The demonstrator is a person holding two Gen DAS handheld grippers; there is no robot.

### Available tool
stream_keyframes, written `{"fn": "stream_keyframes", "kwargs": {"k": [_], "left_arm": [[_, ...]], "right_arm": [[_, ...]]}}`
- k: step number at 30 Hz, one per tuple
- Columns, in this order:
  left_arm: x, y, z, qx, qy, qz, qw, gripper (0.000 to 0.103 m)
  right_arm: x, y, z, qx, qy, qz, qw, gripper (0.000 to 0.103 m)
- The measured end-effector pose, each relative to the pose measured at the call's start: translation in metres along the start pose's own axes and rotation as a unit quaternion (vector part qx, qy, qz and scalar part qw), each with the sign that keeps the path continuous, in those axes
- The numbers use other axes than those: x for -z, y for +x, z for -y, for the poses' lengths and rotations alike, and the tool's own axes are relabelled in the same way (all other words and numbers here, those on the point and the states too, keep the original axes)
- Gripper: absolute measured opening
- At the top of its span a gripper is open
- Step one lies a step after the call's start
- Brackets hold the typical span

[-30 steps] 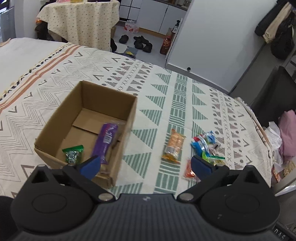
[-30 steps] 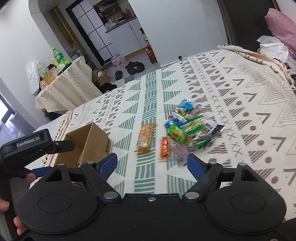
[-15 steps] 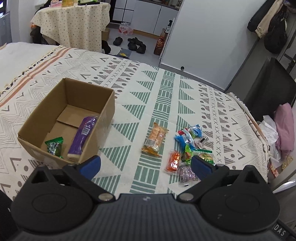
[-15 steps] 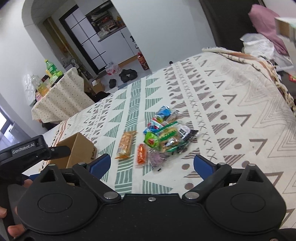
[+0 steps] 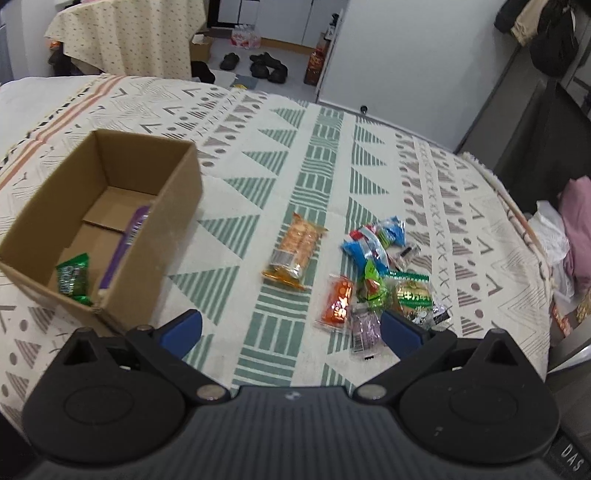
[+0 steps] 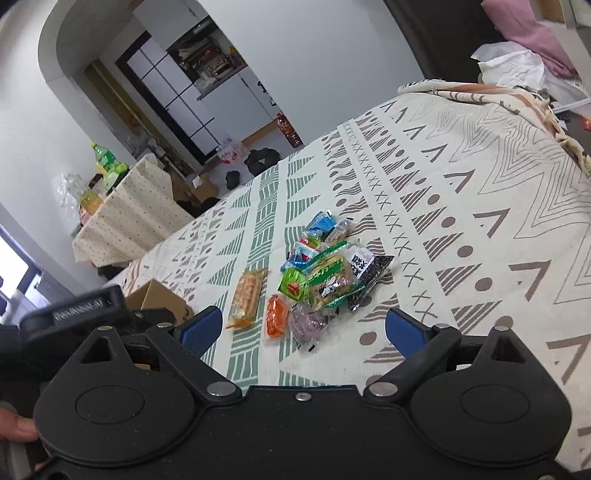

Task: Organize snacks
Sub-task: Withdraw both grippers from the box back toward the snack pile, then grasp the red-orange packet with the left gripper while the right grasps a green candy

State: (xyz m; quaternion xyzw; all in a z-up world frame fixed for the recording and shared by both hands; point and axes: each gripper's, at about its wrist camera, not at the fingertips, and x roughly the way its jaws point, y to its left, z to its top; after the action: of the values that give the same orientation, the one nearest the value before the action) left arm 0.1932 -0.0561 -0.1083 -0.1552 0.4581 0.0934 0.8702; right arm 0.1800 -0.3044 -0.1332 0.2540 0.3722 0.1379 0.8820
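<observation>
A cardboard box (image 5: 110, 206) stands open on the patterned bedspread at left; it also shows in the right wrist view (image 6: 159, 295). Inside lie a purple bar (image 5: 125, 243) and a green packet (image 5: 74, 278). An orange cracker pack (image 5: 295, 251) lies alone, with a pile of snacks (image 5: 380, 280) to its right. The pile also shows in the right wrist view (image 6: 325, 273), as does the cracker pack (image 6: 248, 297). My left gripper (image 5: 291, 328) is open and empty, above the cloth near the pile. My right gripper (image 6: 303, 332) is open and empty, just short of the pile.
The bedspread's right edge (image 5: 524, 221) drops to a dark chair with pink cloth (image 5: 576, 221). A table with a dotted cloth (image 5: 125, 33) and shoes (image 5: 266, 64) are beyond the bed. The left gripper's body (image 6: 74, 310) shows in the right wrist view.
My left gripper has moved right, from over the box toward the snack pile. My right gripper has tilted and drawn a little closer to the pile. Both stay open.
</observation>
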Motion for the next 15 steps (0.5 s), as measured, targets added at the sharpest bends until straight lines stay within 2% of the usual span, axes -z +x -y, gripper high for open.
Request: {"fn": "stream_keyframes", "kwargs": {"k": [4,7,10,15], "left_arm": [[0.000,0.017,0.005,0.013,-0.007,-0.009,0.9998,0.100],[-0.001,0.028,0.011,0.015,-0.004,-0.009,0.9998,0.094],[-0.004,0.042,0.014,0.020,-0.009,-0.020,0.9996,0.086],[-0.006,0.065,0.019,0.027,-0.014,-0.038,0.9988,0.074]], "right_arm": [[-0.003,0.013,0.009,-0.002,0.019,-0.004,1.000,0.086],[-0.004,0.023,0.014,-0.002,0.026,-0.008,1.000,0.083],[-0.006,0.033,0.018,-0.003,0.035,-0.018,0.999,0.075],[-0.010,0.051,0.026,0.006,0.048,-0.027,0.998,0.069]]}}
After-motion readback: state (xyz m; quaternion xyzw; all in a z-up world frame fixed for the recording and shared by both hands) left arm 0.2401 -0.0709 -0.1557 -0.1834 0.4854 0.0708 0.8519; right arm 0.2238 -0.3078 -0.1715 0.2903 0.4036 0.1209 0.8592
